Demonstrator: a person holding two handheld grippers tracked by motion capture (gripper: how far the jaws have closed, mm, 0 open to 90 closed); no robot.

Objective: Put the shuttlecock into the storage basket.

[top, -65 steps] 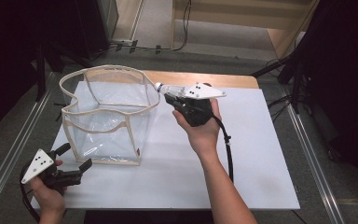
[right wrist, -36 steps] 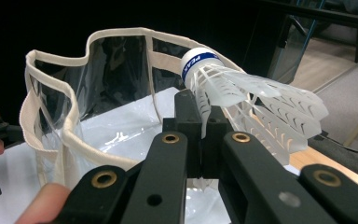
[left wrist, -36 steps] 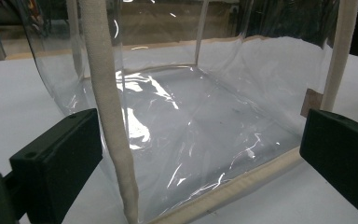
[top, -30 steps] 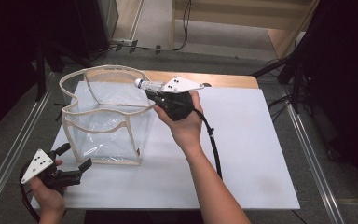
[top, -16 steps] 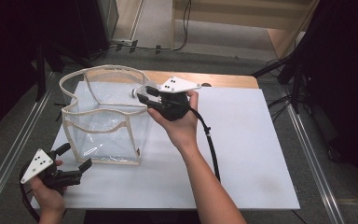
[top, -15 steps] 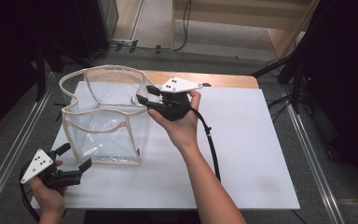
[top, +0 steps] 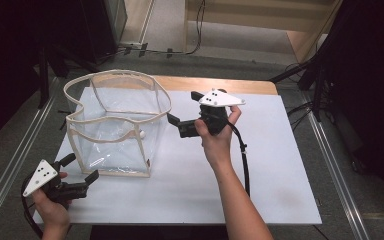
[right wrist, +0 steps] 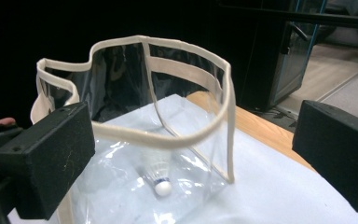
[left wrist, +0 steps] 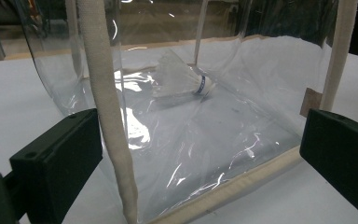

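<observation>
Left tongs (top: 82,169) sit in your left hand (top: 52,210) at the near left corner of the desk (top: 280,165), jaws spread wide and holding nothing. In the left gripper view they face the near lower corner of the clear bag (left wrist: 223,140), whose cream-trimmed edge stands between the two jaws without either pad pressing on it.

Next comes the bag (top: 112,132) itself, standing upright on the white desk top with its mouth open. Your shuttlecock (left wrist: 184,79) lies on the bag's floor, tipped on its side; in the right gripper view its white cork (right wrist: 162,187) points toward the camera.

Right tongs (top: 182,112), just beside the bag's right wall and above the desk, have just been opening and now stand wide apart, empty. Your right hand (top: 217,140) holds them level, pointed at the bag.
</observation>
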